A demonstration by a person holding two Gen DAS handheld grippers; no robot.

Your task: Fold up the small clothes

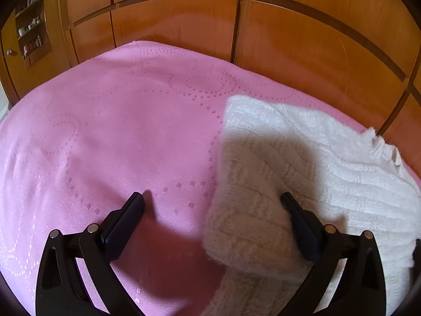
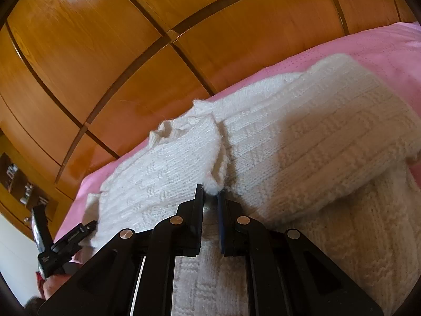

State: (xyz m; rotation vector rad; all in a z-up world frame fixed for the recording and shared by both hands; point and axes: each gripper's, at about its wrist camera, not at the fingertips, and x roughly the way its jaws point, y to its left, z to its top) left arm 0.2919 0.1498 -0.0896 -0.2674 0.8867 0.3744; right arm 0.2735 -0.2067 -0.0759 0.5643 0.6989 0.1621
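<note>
Fingers of our left gripper (image 1: pixel 213 205) stood wide apart, a shaded fold of the white knitted sweater (image 1: pixel 302 152) lying between them, unpinched. Our right gripper (image 2: pixel 210 197) was closed on a sweater edge. We logged the sweater on the pink bedspread (image 1: pixel 105 121), right side, near the wooden wardrobe (image 1: pixel 184 18).

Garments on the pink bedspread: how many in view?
1. A single white knit sweater lies on the pink bedspread, near the wooden wardrobe, one part folded over. The right hand-held gripper pinches its edge. Anything underneath would be hidden.
</note>
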